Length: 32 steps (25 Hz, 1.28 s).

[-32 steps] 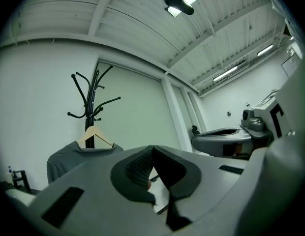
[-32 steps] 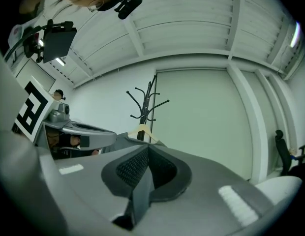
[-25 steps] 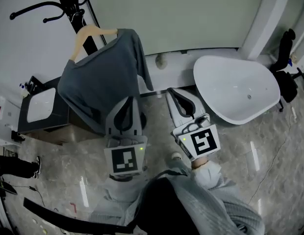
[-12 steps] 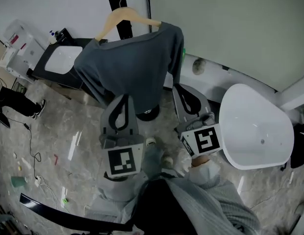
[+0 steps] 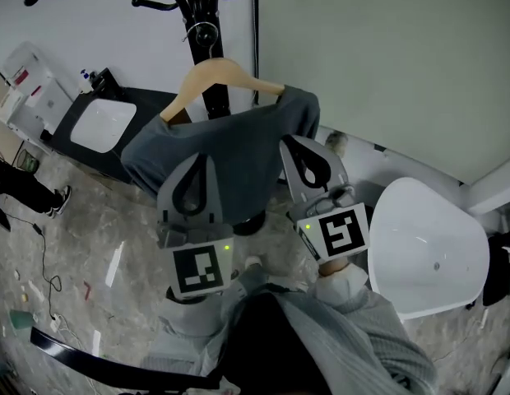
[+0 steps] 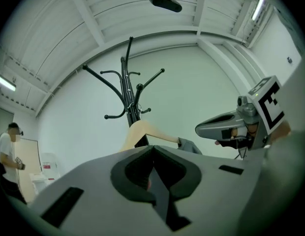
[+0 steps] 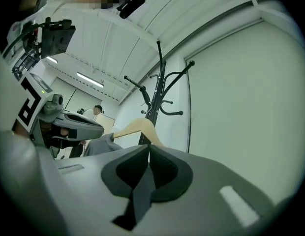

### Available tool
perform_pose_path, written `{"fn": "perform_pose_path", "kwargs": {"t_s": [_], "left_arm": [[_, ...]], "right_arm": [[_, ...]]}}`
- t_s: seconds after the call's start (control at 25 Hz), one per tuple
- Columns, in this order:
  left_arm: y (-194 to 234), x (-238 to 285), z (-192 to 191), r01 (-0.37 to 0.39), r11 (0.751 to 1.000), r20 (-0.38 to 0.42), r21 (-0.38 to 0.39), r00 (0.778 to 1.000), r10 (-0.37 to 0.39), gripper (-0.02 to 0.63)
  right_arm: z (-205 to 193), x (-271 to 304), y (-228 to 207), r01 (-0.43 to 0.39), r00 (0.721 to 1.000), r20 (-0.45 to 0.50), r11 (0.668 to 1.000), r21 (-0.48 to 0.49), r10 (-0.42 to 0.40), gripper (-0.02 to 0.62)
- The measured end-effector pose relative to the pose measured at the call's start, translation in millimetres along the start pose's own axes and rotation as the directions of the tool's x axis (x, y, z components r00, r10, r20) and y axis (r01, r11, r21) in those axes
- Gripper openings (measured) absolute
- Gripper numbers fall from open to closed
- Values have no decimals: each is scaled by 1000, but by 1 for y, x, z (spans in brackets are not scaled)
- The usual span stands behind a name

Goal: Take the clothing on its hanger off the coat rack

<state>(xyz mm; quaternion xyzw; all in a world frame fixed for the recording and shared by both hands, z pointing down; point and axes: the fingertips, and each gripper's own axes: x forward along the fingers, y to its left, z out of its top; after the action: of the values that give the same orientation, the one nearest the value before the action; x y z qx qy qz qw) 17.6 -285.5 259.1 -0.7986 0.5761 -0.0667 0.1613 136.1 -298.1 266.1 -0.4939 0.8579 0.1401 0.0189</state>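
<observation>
A grey garment point(image 5: 226, 151) hangs on a pale wooden hanger point(image 5: 218, 76) from the black coat rack point(image 5: 201, 23). In the head view my left gripper point(image 5: 199, 164) points up at the garment's lower middle, jaws shut and empty. My right gripper point(image 5: 298, 151) is beside it, shut, its tip near the garment's right sleeve edge. In the left gripper view the hanger point(image 6: 142, 132) and rack point(image 6: 130, 95) rise beyond the shut jaws, with the right gripper point(image 6: 226, 127) at the right. The right gripper view shows the hanger point(image 7: 137, 129), the rack point(image 7: 155, 90) and the left gripper point(image 7: 74, 124).
A white bathtub point(image 5: 428, 249) lies at the right on the marble floor. A dark cabinet with a white basin point(image 5: 95, 122) stands left of the rack. A person's legs point(image 5: 25, 192) show at the far left. A pale wall point(image 5: 387, 56) is behind the rack.
The view has swung up onto the rack, whose arms now show at the top. Both grippers have come closer to the garment, their tips now over its lower part.
</observation>
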Motion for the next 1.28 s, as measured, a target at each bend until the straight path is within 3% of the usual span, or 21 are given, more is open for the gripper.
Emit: {"fn": "perform_pose_path", "kwargs": {"t_s": [0.24, 0.36, 0.52, 0.68, 0.88, 1.08, 1.28], "left_arm": [[26, 33, 15, 23, 996, 55, 87, 998, -28, 5], [37, 39, 12, -26, 990, 57, 139, 998, 18, 5], [53, 39, 10, -94, 986, 66, 136, 994, 86, 8], [64, 41, 7, -140, 975, 46, 172, 990, 134, 143], [71, 52, -9, -173, 934, -25, 312, 982, 190, 216], [72, 72, -20, -156, 890, -85, 428, 974, 212, 221], [70, 87, -30, -127, 851, -131, 510, 966, 223, 219]], "right_arm": [[11, 48, -17, 34, 999, 42, 998, -53, -32, 5], [11, 61, -21, 17, 999, 51, 997, -69, -14, 15], [14, 72, -31, 26, 998, 64, 995, -97, -19, 49], [15, 82, -32, -12, 999, 41, 990, -139, 18, 153], [8, 101, -21, -95, 995, -26, 962, -255, 91, 215], [-13, 119, -12, -142, 985, -144, 919, -368, 95, 258], [-21, 132, -8, -156, 980, -179, 889, -431, 85, 281]]}}
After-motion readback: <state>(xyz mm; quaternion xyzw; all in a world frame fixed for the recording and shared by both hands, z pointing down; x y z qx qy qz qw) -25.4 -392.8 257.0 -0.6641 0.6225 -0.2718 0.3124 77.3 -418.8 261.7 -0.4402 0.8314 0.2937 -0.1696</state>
